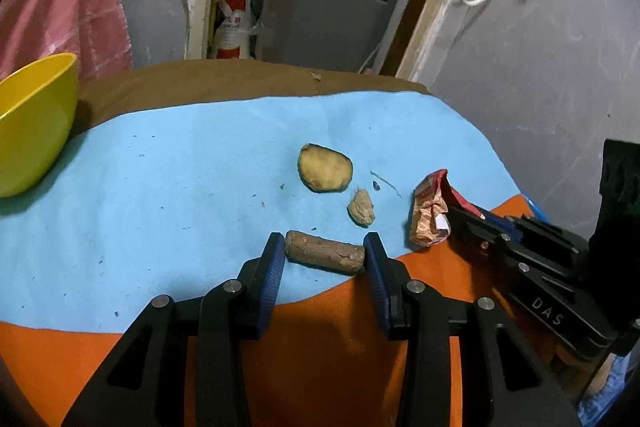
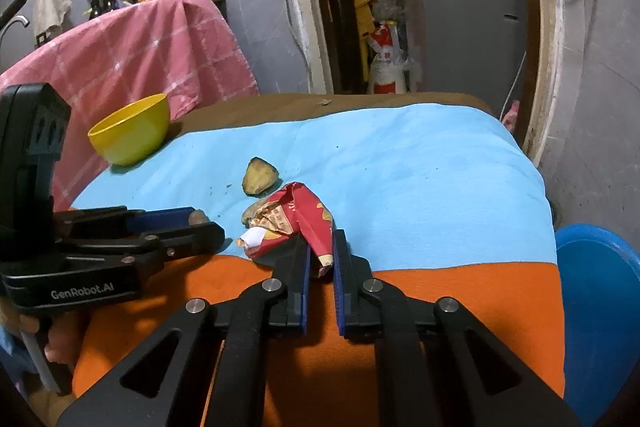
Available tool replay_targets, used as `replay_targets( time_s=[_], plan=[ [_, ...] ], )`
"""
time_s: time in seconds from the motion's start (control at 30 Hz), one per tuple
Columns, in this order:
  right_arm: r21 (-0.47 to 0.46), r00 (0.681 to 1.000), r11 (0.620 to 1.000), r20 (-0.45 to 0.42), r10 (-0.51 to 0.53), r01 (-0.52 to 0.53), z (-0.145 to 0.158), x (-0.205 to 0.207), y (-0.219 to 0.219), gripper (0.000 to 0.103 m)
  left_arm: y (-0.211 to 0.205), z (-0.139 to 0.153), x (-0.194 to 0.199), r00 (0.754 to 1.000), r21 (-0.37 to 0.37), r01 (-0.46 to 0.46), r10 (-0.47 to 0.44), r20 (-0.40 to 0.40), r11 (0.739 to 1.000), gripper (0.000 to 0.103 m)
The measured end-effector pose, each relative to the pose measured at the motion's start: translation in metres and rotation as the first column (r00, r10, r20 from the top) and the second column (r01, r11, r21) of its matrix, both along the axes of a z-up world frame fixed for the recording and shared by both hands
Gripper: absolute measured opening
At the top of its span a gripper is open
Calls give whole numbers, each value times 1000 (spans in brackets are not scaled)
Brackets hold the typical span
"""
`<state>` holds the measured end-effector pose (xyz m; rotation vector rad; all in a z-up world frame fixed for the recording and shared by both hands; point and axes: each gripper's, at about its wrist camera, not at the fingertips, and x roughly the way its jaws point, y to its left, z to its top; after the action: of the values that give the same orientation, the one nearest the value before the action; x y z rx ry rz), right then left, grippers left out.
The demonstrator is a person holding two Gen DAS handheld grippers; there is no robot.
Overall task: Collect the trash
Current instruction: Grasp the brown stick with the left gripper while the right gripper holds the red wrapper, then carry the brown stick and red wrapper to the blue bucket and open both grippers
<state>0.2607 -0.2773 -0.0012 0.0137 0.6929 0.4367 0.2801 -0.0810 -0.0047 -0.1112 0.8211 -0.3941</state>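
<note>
A short brown wooden stick (image 1: 324,257) lies crosswise between the blue pads of my left gripper (image 1: 324,251), which is shut on it just above the blue cloth (image 1: 180,187). My right gripper (image 2: 322,247) is shut on the lower corner of a crumpled red snack wrapper (image 2: 292,219). In the left wrist view the same wrapper (image 1: 430,215) shows at the right gripper's tips (image 1: 456,217). A pale cut vegetable slice (image 1: 325,173) and a small tan scrap (image 1: 361,207) lie loose on the blue cloth between the two grippers.
A yellow bowl (image 2: 132,131) stands at the far left of the blue cloth, next to a pink checked cloth (image 2: 140,47). An orange cloth (image 2: 440,291) covers the near edge. A blue tub (image 2: 600,307) sits low beyond the table's right side. Grey walls and a doorway lie behind.
</note>
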Motion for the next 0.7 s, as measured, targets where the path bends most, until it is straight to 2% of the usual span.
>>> replay_targets(
  time_s=[0.2,0.37,0.57,0.7],
  plan=[
    [63,1000,998,25,-17,15,8,-3,-9,7,8,18,-14,993,-97,-72,80,86,993,35],
    [110,987,992,137,-83,68,28,-16,-23,7,-5,45,-26,972,-128,-96,120,202,987,35],
    [163,930,967,284,-234,194,49,-37,-58,8,-37,80,-43,930,-153,-48,100,354,987,35],
    [209,876,936,341,-343,285,58,-52,-90,8,-67,94,-48,912,-164,12,56,407,986,35]
  ],
)
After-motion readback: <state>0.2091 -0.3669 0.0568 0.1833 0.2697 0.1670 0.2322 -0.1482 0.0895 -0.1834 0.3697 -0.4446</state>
